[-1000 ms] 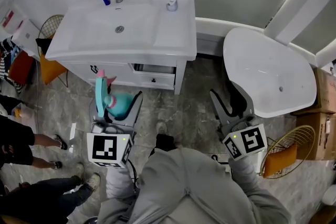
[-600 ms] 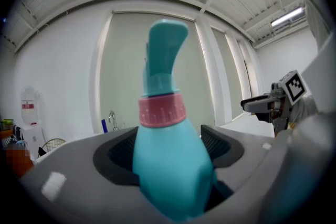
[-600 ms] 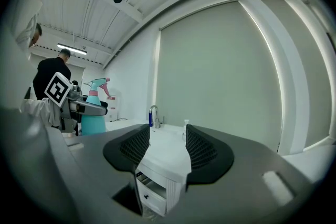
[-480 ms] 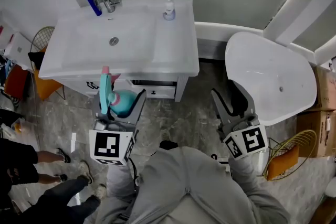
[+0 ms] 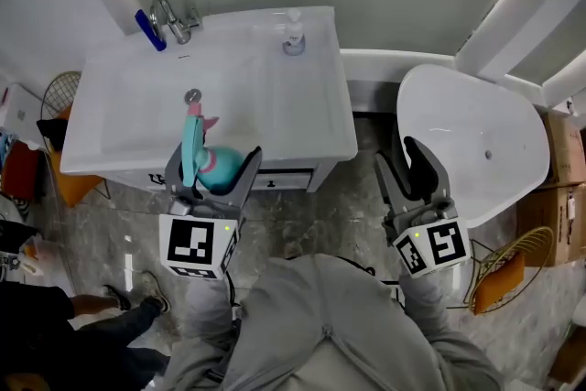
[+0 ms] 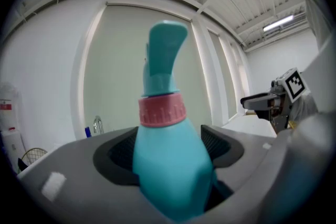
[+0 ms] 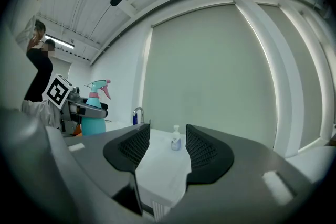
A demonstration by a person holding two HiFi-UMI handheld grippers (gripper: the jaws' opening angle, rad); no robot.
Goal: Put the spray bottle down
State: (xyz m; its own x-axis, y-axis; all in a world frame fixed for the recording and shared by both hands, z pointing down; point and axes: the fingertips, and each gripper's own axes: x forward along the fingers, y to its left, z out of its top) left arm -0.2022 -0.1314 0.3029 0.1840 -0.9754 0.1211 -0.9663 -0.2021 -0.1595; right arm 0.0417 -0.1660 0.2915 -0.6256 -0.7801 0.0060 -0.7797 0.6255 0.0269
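Note:
A teal spray bottle (image 5: 203, 158) with a pink collar and trigger stands upright between the jaws of my left gripper (image 5: 213, 168), which is shut on its body. It hangs over the front edge of the white washbasin cabinet (image 5: 302, 119). In the left gripper view the spray bottle (image 6: 167, 165) fills the middle, clamped by the left gripper (image 6: 169, 157). My right gripper (image 5: 409, 173) is open and empty, held over the floor right of the cabinet. The right gripper view shows the right gripper (image 7: 164, 150) open, and the spray bottle (image 7: 94, 110) at the left.
A tap (image 5: 169, 16) with a blue item beside it and a soap dispenser (image 5: 294, 34) stand at the back of the basin. A white rounded tub (image 5: 467, 142) lies to the right. Wire baskets (image 5: 502, 263) and a person's feet (image 5: 137, 298) are on the floor.
My left gripper has carried the spray bottle forward, from over the floor to above the cabinet's front edge. The right gripper moved forward with it and stays open.

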